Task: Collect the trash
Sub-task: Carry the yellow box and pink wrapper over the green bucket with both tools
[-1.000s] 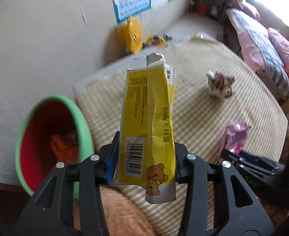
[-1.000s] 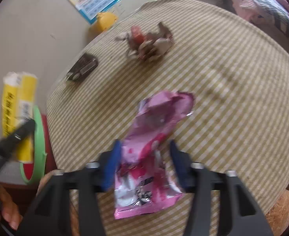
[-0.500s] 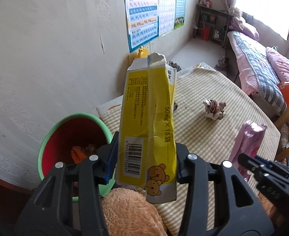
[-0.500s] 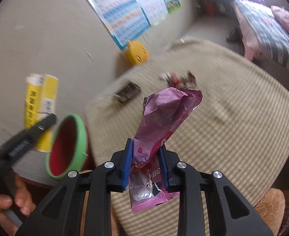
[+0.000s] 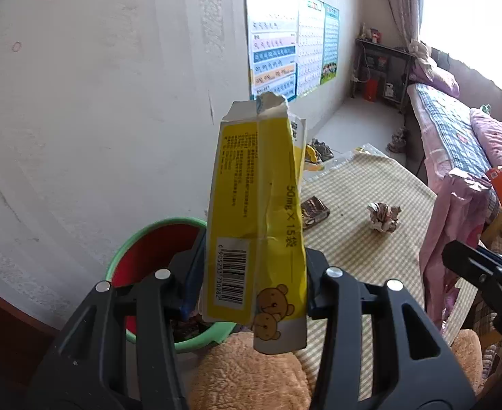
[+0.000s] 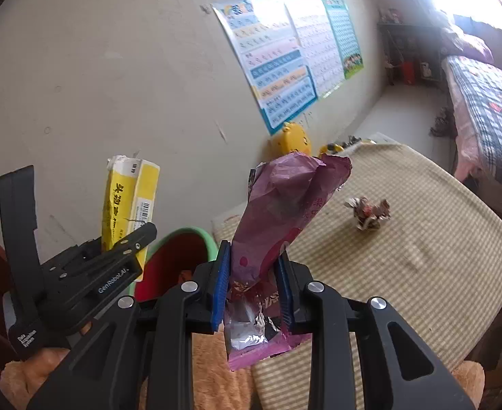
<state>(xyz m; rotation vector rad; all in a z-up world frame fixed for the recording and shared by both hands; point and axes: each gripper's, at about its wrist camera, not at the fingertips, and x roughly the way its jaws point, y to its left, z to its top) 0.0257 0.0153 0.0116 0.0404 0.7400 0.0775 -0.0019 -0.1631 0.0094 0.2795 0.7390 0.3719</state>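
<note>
Yellow carton (image 5: 256,225), flattened and torn at the top, upright and clamped in the left gripper (image 5: 251,287) above the green-rimmed red bin (image 5: 141,249). Pink foil wrapper (image 6: 278,225) pinched between the blue pads (image 6: 221,287) of the right gripper (image 6: 252,288), raised off the desk (image 6: 421,259), beside the bin. On the checked cloth, well apart from both: a crumpled paper ball (image 5: 382,217) and a dark wrapper (image 5: 314,210). Beyond, wall posters (image 6: 285,58) and a bed (image 5: 456,136).
</note>
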